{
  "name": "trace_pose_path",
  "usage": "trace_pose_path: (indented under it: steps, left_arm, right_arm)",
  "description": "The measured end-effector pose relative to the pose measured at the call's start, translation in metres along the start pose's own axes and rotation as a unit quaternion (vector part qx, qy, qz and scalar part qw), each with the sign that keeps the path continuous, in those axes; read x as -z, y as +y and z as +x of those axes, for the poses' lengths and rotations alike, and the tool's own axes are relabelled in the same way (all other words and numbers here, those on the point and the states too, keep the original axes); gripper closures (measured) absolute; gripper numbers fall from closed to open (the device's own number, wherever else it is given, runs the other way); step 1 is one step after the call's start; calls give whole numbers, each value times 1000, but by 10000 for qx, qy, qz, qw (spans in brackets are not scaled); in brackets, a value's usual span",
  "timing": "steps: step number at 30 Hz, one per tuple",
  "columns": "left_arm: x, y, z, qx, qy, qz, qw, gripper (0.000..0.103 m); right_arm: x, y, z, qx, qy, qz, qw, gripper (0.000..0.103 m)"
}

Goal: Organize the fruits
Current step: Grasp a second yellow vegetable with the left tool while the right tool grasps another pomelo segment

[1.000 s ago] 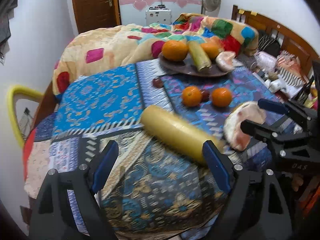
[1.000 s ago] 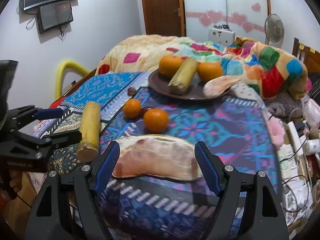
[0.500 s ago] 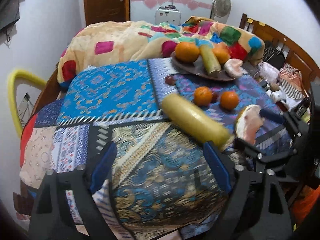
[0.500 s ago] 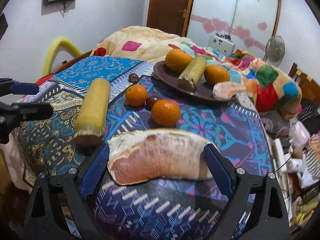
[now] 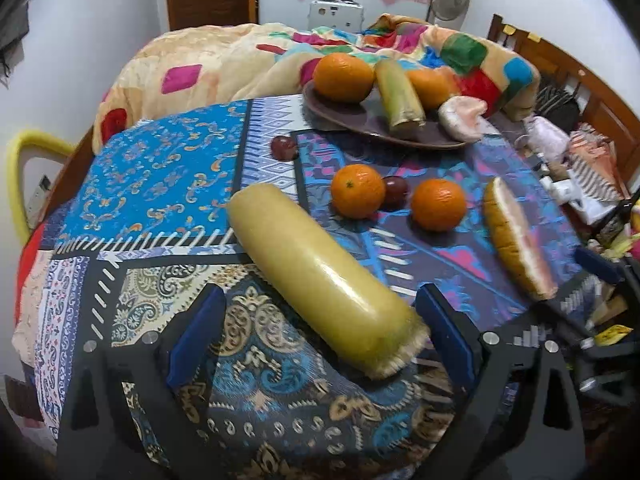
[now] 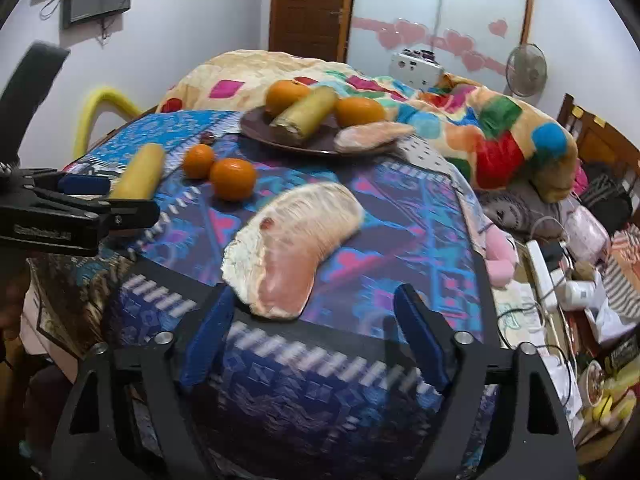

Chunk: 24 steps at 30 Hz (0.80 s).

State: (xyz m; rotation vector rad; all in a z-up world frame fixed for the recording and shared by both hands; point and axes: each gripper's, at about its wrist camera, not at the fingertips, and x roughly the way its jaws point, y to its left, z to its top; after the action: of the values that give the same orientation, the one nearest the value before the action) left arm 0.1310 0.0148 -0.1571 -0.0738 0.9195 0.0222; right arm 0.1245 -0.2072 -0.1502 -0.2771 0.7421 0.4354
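Observation:
A long yellow sugarcane piece lies on the patterned cloth, its near end between the fingers of my open left gripper. A pink pomelo wedge lies just ahead of my open right gripper; it also shows in the left wrist view. Two loose oranges with a dark plum between them sit mid-table. Another plum lies farther back. A brown plate holds two oranges, a sugarcane piece and a pomelo wedge.
A colourful quilt is heaped behind the table. A yellow chair back stands at the left. Cluttered bags and bottles sit off the right edge. The left gripper shows in the right wrist view at the left.
Both grippers have drawn back and shifted. The sugarcane now lies between the left fingers. The pomelo wedge now lies ahead of the right fingertips instead of between them, angled away.

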Motion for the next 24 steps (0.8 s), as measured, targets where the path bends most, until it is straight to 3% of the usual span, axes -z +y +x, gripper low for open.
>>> trace_pose_path:
  steps: [3,5,8,16,24]
  left_arm:
    - [4,4,-5,132,-101,34,9999,15]
    - [7,5,-10,236,-121,160,9995,34]
    - [11,6,-18,416,-22,354,9985,51]
    - [14,22,-25,589,214,519,9967,61]
    - [3,31,-19,714,562,563,9943,59]
  right_arm:
    - [4,-14,-1,-11,47,187,9998,32]
    - [3,-21,-1,-33,77,313,9995,36]
    - [2,-26,-2,-237,127,480,9985,40]
    - [-14,-13,11,-493,101,498,9975,40]
    - [-30,-11,37,-513,269,454,9973,40]
